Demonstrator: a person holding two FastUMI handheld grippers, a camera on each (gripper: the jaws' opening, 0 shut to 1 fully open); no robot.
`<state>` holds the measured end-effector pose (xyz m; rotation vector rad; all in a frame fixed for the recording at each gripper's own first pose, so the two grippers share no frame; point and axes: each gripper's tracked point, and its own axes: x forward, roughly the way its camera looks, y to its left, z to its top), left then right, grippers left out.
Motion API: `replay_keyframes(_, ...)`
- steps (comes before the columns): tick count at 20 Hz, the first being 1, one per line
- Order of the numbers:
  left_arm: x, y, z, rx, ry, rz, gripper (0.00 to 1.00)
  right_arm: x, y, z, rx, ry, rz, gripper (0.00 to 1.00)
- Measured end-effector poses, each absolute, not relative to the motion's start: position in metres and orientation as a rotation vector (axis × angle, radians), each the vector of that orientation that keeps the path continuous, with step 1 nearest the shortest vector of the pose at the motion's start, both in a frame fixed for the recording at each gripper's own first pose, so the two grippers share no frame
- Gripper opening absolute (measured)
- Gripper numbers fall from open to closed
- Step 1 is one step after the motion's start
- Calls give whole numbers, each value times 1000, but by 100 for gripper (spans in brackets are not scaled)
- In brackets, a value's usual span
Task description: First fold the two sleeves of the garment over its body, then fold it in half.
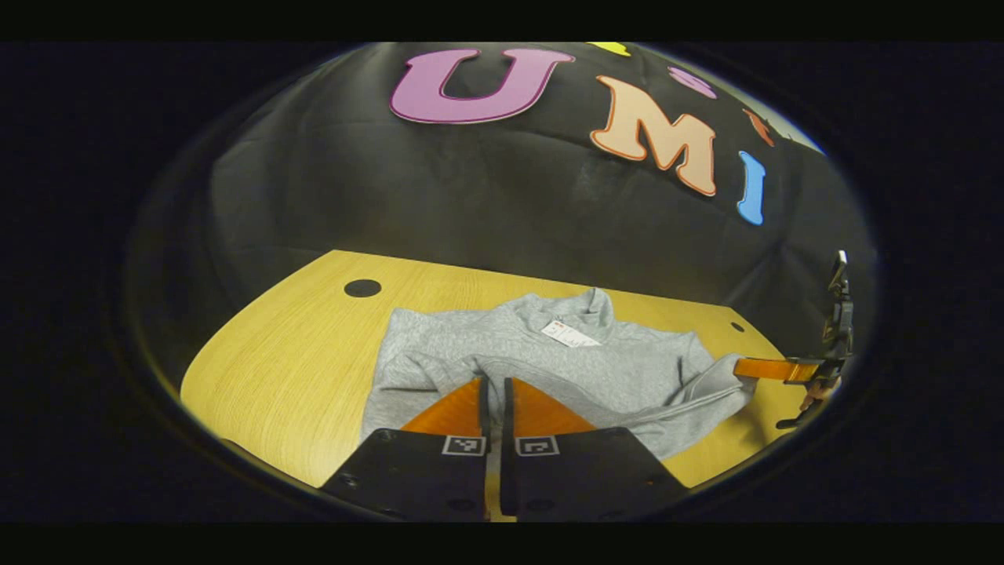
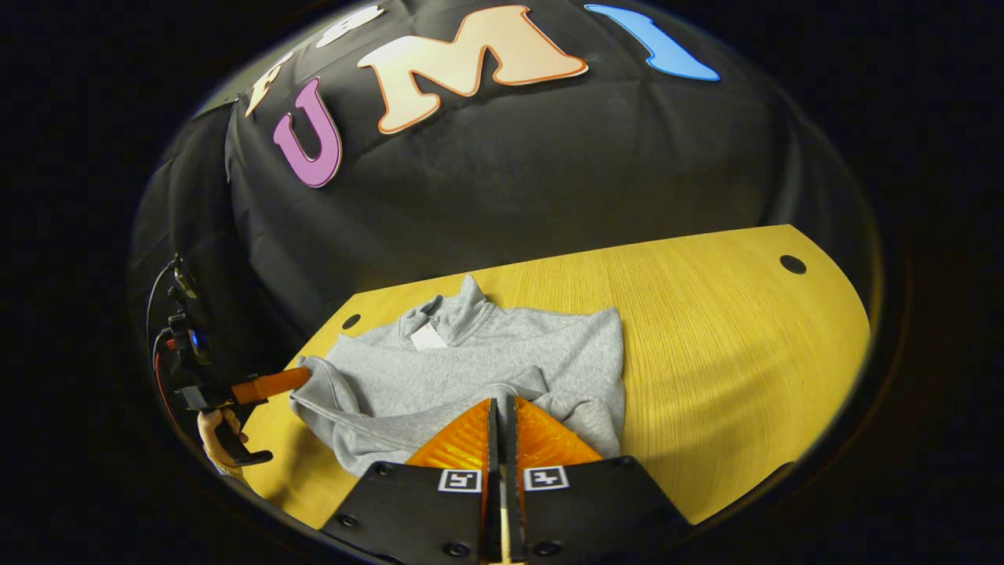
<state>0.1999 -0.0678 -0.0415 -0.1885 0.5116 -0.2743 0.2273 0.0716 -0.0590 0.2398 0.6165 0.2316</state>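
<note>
On the wooden surface (image 2: 706,329), both grippers (image 1: 494,382) (image 2: 500,402) have their fingers closed right up, pinching the grey sweatshirt (image 2: 502,353).

A recording booth — black cloth wall (image 2: 510,180) hung at 12 o'clock behind a bare wooden table (image 2: 729,329) — staged, not lived-in.

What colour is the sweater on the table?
Light grey; the sweater shows best in the right gripper view.
</note>
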Motion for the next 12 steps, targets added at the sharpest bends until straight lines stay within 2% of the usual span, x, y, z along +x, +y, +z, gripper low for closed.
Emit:
replay_keyframes(1, 205, -63, -42, -165, 496, -254, 8, 232, 69, -58, 236, 604, 222, 8)
replay_keyframes(2, 208, -58, -40, -147, 482, -237, 13, 233, 64, -57, 234, 599, 218, 5)
replay_keyframes(4, 209, -56, -34, -144, 462, -239, 35, 231, 66, -54, 252, 600, 238, 26)
replay_keyframes(5, 210, -55, -31, -153, 452, -235, 63, 233, 64, -54, 243, 593, 228, 49)
replay_keyframes(7, 209, -40, -28, -124, 435, -186, 95, 237, 62, -47, 223, 560, 231, 94)
replay_keyframes(8, 209, -31, -25, -98, 435, -166, 97, 233, 65, -39, 221, 542, 236, 89)
replay_keyframes(9, 209, -28, -19, -83, 416, -159, 95, 232, 69, -29, 222, 517, 249, 96)
replay_keyframes(12, 195, -23, 19, -83, 325, -160, 95, 221, 76, 2, 194, 432, 280, 98)
